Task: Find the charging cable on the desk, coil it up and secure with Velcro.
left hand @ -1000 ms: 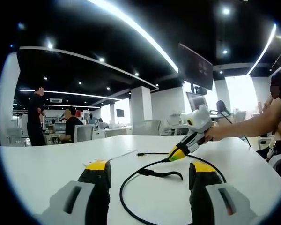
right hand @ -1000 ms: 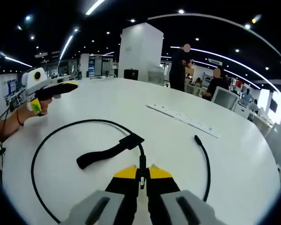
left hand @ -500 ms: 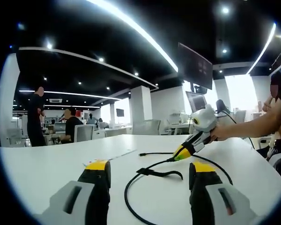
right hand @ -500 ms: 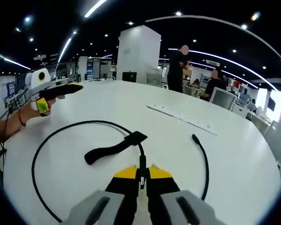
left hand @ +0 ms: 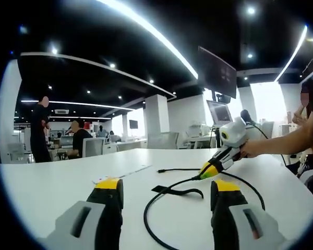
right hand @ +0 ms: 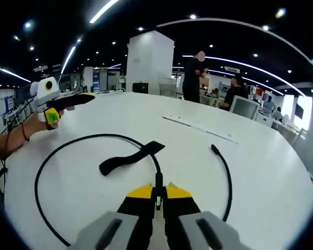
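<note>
Right gripper (right hand: 157, 191): jaws closed on the charging cable (right hand: 73, 139), pinching it where the black cord runs up between the yellow tips; in the left gripper view it appears at the right, tip down at the desk surface. Left gripper (left hand: 167, 194): jaws parted, nothing between them, held above the white desk (right hand: 146, 109) and apart from the cord.

Cable position — in the right gripper view it lies on the desk in one wide open loop to the left of the held point, with a second run curving off to the right and ending in a free plug (right hand: 215, 149). The Velcro strap (right hand: 130, 157) is fixed to the cord near the grip and lies flat inside the loop. A white power strip (right hand: 198, 127) rests farther back, well apart from the cable.

Assessment: coiling has barely begun; only one loose loop is formed.

Risks noted:
- Loop is large and unsupported — pulling at the single held point is likely to drag it flat rather than gather it.
- Strap could be trapped under later turns, leaving nothing to wrap.
- Free plug end may whip or slide toward the desk edge if hauled quickly.
- Thin cord may slip from the closed tips under tension.
</note>
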A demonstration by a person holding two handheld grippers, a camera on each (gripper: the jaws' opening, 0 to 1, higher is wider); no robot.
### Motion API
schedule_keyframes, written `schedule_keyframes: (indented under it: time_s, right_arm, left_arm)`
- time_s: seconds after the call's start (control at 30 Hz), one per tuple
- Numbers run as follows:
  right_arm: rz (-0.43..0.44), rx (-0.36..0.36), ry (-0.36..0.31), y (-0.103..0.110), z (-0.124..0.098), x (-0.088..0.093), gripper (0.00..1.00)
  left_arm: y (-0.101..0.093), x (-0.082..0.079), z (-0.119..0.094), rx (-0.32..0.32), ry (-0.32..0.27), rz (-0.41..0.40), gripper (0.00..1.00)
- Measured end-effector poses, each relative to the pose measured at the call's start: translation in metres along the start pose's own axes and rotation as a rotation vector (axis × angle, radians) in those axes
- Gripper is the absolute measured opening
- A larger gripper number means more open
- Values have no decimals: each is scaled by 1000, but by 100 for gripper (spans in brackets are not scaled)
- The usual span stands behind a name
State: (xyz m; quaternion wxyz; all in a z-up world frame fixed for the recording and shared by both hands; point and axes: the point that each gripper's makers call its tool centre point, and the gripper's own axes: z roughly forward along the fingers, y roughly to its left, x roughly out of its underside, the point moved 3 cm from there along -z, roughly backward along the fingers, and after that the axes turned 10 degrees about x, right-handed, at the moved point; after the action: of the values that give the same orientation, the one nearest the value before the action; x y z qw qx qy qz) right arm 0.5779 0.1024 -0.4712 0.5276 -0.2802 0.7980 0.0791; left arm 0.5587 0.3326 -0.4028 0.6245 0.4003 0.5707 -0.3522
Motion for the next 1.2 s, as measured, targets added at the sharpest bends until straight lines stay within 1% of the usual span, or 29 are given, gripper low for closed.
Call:
schedule_keyframes:
  time_s: [0.6, 0.83, 1.2]
  right_arm:
    - [12, 1, -4, 6, -11, 12, 8]
    - [18, 4, -13, 10, -14, 14, 8]
    - [-16, 15, -22, 13, -17, 15, 8]
  left_arm:
    - [-1, 4, 2, 4, 15, 4, 68]
    - [0, 5, 3, 3, 22, 7, 68]
    - [-3, 8, 5, 11, 37, 11, 67]
